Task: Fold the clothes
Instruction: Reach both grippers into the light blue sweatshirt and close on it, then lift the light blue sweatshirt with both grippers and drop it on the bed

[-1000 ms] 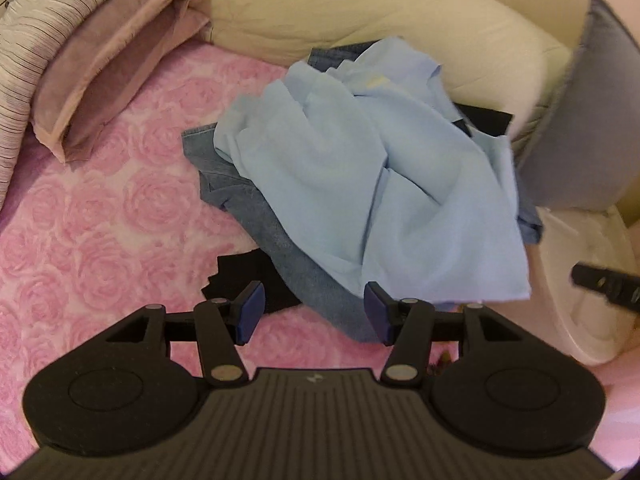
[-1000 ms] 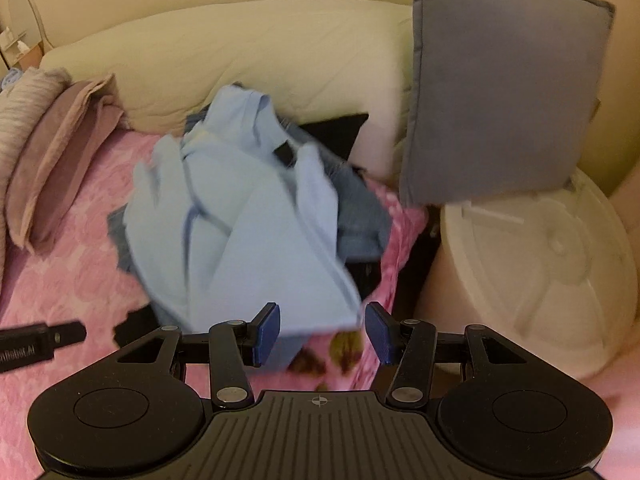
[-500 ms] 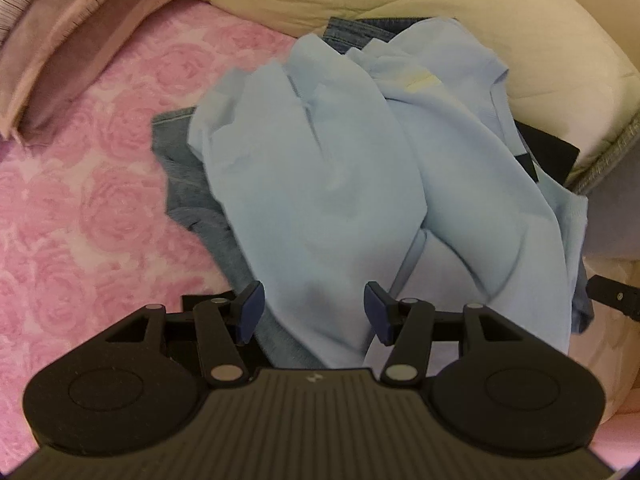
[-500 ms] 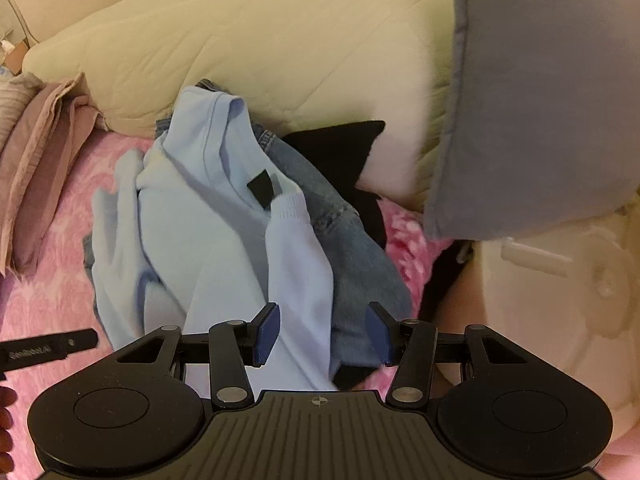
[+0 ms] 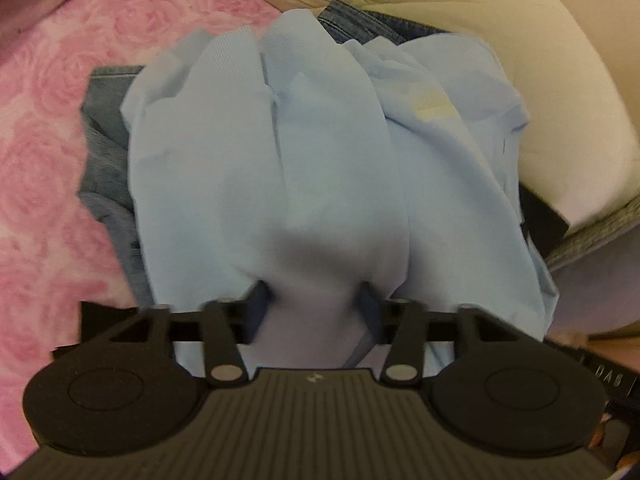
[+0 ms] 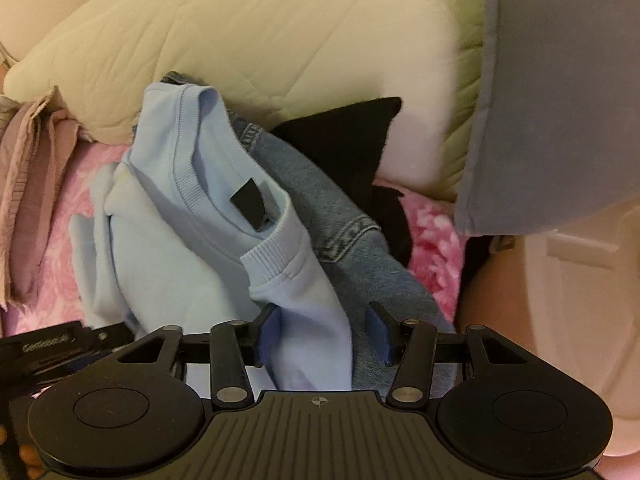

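Both grippers have come down onto the light blue sweatshirt (image 5: 328,168), which lies crumpled on the jeans (image 6: 360,264) on the pink bedspread (image 5: 48,152). The left gripper (image 5: 314,312) is closing, its pads pinching a bunch of the fabric; the right gripper (image 6: 324,336) is also closing around the shoulder part, not yet pressing. I think the lift for spreading comes next

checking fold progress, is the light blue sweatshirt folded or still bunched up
Bunched up, not folded: the light blue sweatshirt lies in loose ridges over the jeans, neckline twisted.

We have brought both grippers down close onto the pale blue sweatshirt (image 5: 304,168), which now fills each view. Our left gripper (image 5: 314,312) is closing on a bunched fold of it; our right gripper (image 6: 324,332) is narrowing around its shoulder edge.
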`<state>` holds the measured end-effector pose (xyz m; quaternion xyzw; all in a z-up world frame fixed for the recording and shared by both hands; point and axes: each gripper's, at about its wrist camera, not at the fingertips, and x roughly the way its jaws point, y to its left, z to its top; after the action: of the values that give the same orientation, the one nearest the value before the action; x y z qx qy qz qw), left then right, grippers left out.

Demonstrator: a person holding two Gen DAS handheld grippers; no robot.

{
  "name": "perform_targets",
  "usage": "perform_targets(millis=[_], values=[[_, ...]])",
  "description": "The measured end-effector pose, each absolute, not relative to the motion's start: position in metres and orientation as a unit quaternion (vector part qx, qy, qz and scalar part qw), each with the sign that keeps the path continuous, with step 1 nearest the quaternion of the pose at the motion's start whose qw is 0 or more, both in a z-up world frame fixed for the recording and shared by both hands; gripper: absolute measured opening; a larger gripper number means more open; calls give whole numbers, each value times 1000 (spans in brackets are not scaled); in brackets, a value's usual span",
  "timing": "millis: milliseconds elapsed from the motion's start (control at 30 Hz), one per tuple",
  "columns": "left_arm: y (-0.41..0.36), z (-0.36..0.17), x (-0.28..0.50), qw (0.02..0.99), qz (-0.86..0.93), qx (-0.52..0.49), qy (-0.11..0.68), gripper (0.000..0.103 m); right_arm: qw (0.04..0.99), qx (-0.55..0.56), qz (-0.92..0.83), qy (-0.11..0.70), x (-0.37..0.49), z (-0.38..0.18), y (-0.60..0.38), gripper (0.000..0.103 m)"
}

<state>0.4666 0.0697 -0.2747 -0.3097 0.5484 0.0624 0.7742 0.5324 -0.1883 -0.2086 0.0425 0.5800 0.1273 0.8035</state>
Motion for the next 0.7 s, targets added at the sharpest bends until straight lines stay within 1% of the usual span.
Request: perform_targets(millis=[33,67,133,267,400,533,700], values=[[72,-275,466,773,61,-320,544,19,803,35,132,580,533,-208,-187,21],[74,-274,465,773,62,-325,541,9,802,28,137,581,532,-207,-186,10],[78,-266,461,778,61,-328,532,5,801,33,146,580,531,-203,-186,4],[85,-232,440,803,56,-323,497,4,817,41,160,553,522,-179,-182,3],[97,-186,405,839,68,-318,436,3,838,45,201,506,508,-141,-167,2],[116,-137,352,863,108,-320,375,3,853,45,278,440,485,-92,-137,2],[141,-76,247,883,185,-321,288,3,847,37,394,354,433,-27,-81,2]])
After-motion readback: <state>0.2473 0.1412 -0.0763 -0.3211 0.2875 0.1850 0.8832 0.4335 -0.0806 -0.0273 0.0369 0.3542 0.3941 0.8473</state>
